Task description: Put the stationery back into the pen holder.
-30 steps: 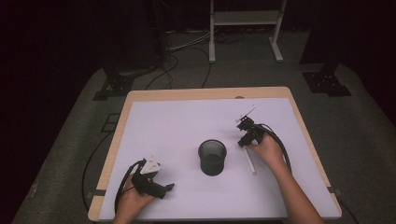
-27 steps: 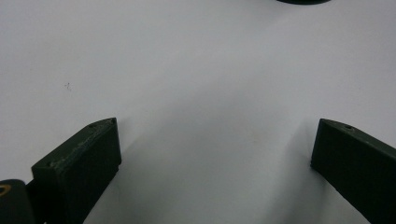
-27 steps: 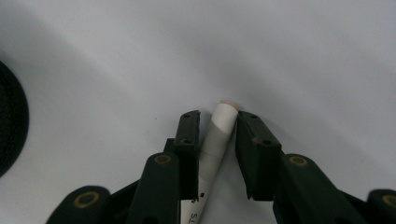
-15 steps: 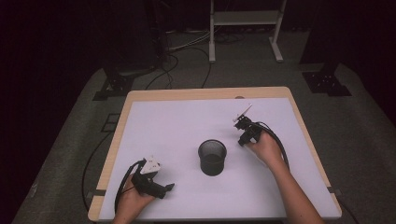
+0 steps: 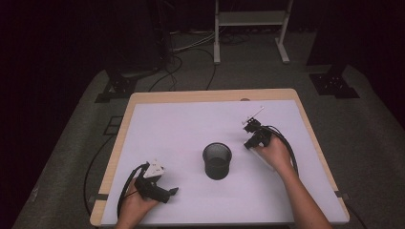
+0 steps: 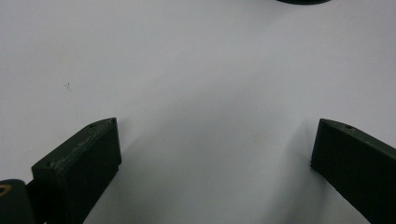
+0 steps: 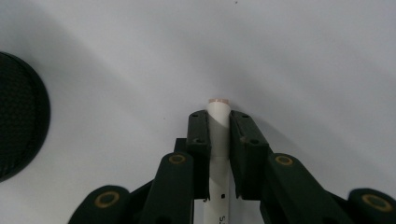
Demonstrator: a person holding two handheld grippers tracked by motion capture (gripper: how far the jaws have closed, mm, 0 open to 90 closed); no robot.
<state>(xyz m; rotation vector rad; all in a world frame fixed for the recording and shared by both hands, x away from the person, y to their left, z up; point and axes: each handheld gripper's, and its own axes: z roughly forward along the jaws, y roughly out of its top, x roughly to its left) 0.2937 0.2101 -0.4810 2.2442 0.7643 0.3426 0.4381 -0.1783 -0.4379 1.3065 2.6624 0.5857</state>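
While our right gripper point(image 7: 218, 122) clamps a white tube point(image 7: 218, 109), our left gripper point(image 6: 212, 158) rests with jaws spread wide apart on nothing.

In the right gripper view we see the tube run lengthwise between the closed jaws, its pale end poking just past the tips toward twelve o'clock, low over the white table point(image 7: 303, 56). From the high view, the right gripper point(image 5: 251, 135) sits at about two o'clock of the black mesh cup point(image 5: 217, 161), near it but apart; the left gripper point(image 5: 168, 192) lies at the cup's eight o'clock, near the table's front edge.
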